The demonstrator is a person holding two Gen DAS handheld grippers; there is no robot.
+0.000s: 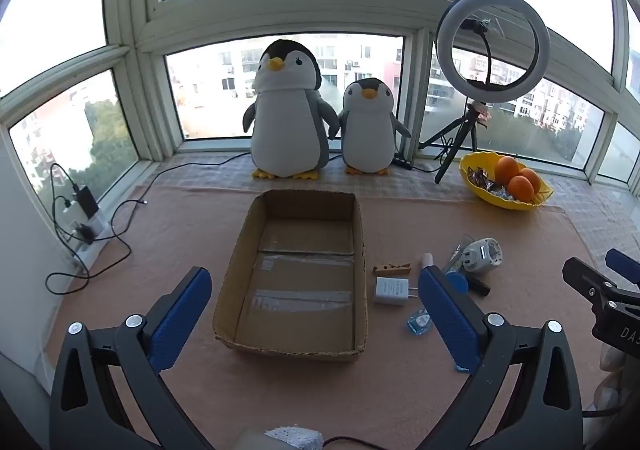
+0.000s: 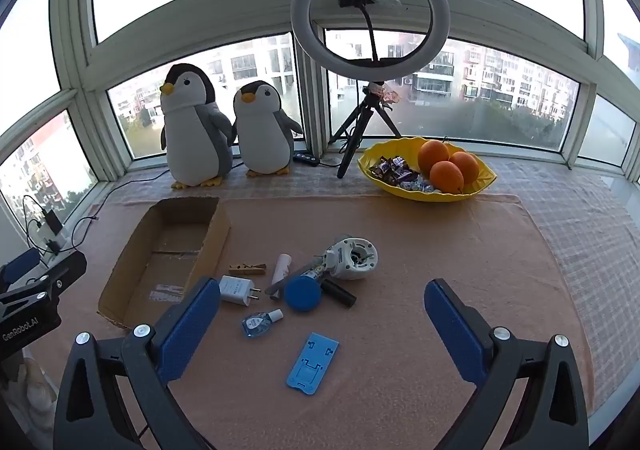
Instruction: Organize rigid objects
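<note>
Brown cardboard box [image 1: 294,274] sits open on a pink cloth [image 2: 400,234] with nothing inside it. The left gripper [image 1: 316,314] hangs above the near end of the box with its blue fingers [image 1: 180,322] spread wide, holding nothing. The right gripper [image 2: 322,324] hangs over the cloth with its fingers far apart too, and it holds nothing.

Small things lie in a bunch just to the right of the box. A white plug [image 2: 237,290] lies closest to the box, and a wooden clothespin [image 2: 247,269] lies just behind it. A round blue lid [image 2: 302,293] touches a black stick [image 2: 339,292] and a white round gadget [image 2: 354,258]. A white tube [image 2: 282,268] lies between the clothespin and the gadget. A little clear bottle [image 2: 261,322] lies near the plug. A flat blue stand [image 2: 313,369] lies alone, closer to the right gripper.

Far back by the window stand two toy penguins [image 1: 288,110], a ring light [image 2: 370,8], and a yellow bowl [image 2: 424,192] with oranges.
</note>
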